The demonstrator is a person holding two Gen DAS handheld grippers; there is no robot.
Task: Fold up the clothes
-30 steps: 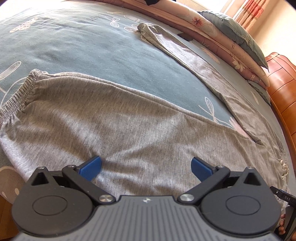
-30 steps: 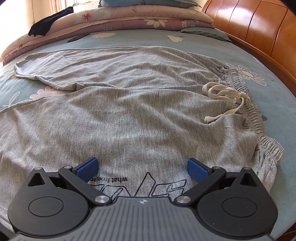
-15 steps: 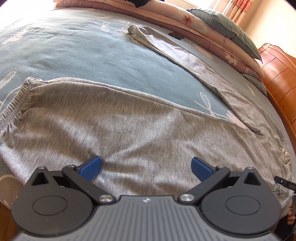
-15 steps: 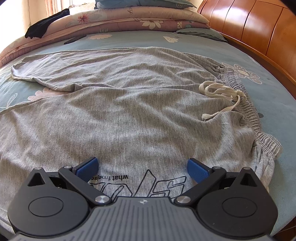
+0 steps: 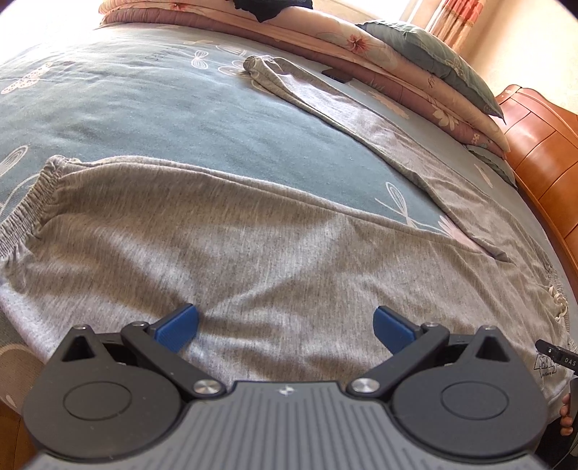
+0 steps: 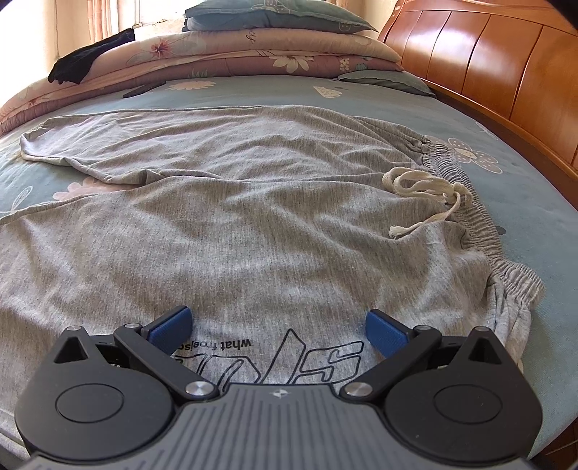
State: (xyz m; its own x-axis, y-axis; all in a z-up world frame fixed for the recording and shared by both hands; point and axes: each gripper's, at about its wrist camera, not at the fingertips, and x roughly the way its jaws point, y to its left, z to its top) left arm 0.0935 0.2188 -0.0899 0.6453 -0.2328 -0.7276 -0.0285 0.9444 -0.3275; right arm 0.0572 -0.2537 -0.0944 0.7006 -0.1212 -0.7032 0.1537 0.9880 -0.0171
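Note:
Grey sweatpants [image 5: 253, 253] lie spread flat on the blue-green bedsheet [image 5: 144, 108], legs apart in a V. The near leg ends in an elastic cuff [image 5: 25, 213] at the left; the far leg [image 5: 325, 105] runs toward the pillows. In the right wrist view the pants [image 6: 253, 224] show a black printed logo [image 6: 289, 358], an elastic waistband [image 6: 480, 224] and a cream drawstring [image 6: 422, 184]. My left gripper [image 5: 285, 325] hovers open over the near leg. Above the logo my right gripper [image 6: 278, 325] stands open, nothing between its blue pads.
Folded floral quilts [image 6: 234, 54] and pillows [image 6: 274, 14] are stacked at the far side, a black cloth [image 6: 90, 54] on top. A wooden headboard [image 6: 487, 61] runs along the right. A small dark flat object [image 6: 144, 90] lies near the quilts. The other gripper's tip [image 5: 558, 358] shows at the left wrist view's right edge.
Both grippers have tilted up a little and eased back, so more of the quilts, pillows and headboard show. The pants lie unchanged and both grippers stay open.

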